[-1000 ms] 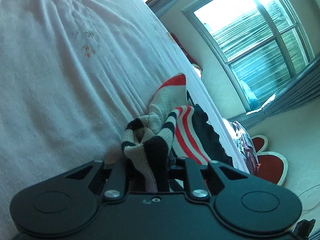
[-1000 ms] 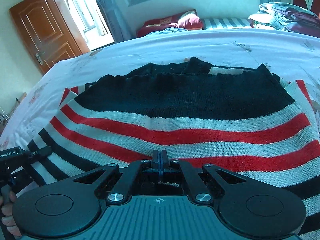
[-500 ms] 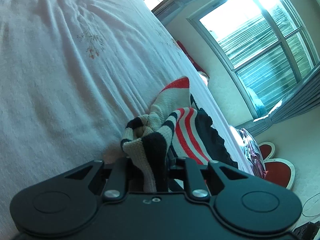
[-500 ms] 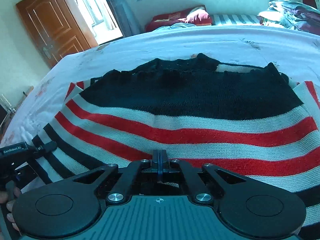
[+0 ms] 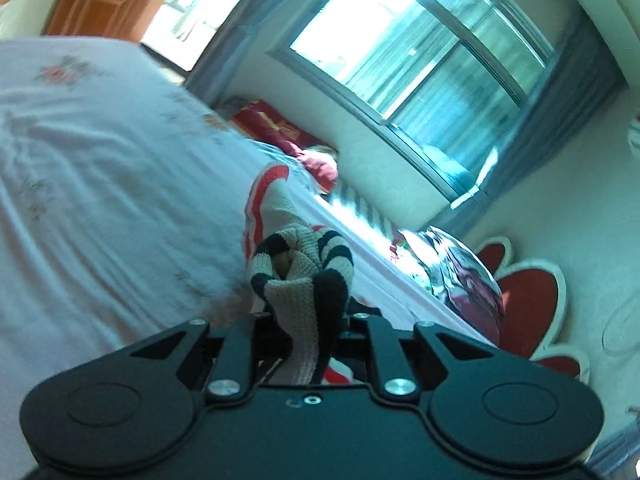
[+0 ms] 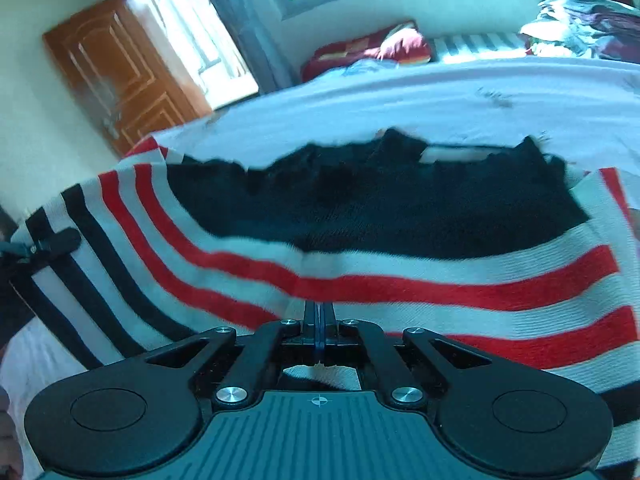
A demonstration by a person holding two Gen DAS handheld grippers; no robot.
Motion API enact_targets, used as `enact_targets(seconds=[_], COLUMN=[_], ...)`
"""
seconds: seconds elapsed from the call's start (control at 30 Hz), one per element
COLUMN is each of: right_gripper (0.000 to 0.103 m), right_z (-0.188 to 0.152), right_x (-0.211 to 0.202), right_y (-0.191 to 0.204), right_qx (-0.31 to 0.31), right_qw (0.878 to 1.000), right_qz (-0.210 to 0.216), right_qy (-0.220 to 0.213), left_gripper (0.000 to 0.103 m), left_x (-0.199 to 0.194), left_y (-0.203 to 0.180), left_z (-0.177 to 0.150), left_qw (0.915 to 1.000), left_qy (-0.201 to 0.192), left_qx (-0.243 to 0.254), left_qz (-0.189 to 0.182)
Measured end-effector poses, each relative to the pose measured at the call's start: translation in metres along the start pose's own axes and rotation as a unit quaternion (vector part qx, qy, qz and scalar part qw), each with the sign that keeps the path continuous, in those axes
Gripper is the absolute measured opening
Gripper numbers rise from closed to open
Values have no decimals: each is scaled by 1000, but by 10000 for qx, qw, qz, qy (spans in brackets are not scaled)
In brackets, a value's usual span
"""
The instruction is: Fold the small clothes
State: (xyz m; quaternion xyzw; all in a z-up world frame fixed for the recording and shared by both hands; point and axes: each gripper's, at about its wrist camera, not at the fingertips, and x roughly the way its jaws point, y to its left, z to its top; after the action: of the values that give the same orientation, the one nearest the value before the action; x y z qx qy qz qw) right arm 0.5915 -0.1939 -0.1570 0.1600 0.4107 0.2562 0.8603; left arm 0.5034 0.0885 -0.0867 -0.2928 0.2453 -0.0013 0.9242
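On the white bedspread [image 6: 440, 92] lies a striped knit sweater [image 6: 360, 272], its near hem lifted off the bed toward both cameras. At six o'clock in the left wrist view, the left gripper [image 5: 308, 320] is clamped on a bunched corner of the hem, cream and black ribbing wadded between the jaws. At six o'clock in the right wrist view, the right gripper [image 6: 319, 336] has its jaws pressed together; the hem drapes right over their tips, so it is probably pinching the edge, though the cloth inside the bite is not plainly visible. Toward nine o'clock there, the left gripper shows again, holding the far corner.

By my judgement the knit is soft, light and stretchy, sagging between the two holds rather than staying flat. It should be taken by the ribbed hem corners, where the fabric is thickest and least likely to slip or pull out of shape
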Motion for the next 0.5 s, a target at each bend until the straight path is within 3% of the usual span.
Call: enact_targets(seconds=[0.07,0.13,0.2,0.3,0.37,0.4,0.47,0.5], right_gripper=[0,0,0,0,0,6,68,97], right_z=[5,10,14,15,14,13,13,12], right_x=[-29,-59,-92,-128,-143,-148,-160,-167], right_y=[-22,-47,-76,-111,-133,-139,-144,-143], right_qx=[388,674,1037,1504,1887,2024,2092,2031], right_qw=[9986,9957,9904,9822,9762,9735,9728,9728], right_qz=[85,-27,-115,-161,250,389,295,263], right_qy=[-336,-636,-906,-1109,-1036,-993,-949,-1078], left_gripper=[14,14,14,16,24,24,38,38], left_x=[7,22,38,74,100,102,82,70], left_y=[-40,-87,-122,-163,-175,-176,-177,-173], left_z=[-6,-21,-43,-95,-130,-141,-135,-122], left_qw=[9984,9911,9829,9559,9278,9218,9276,9358], left_qy=[194,575,969,1931,2810,2928,2685,2535], left_qx=[512,1195,1544,2181,2421,2524,2548,2347], left_qz=[-147,-122,-253,-385,-393,-286,-510,-701])
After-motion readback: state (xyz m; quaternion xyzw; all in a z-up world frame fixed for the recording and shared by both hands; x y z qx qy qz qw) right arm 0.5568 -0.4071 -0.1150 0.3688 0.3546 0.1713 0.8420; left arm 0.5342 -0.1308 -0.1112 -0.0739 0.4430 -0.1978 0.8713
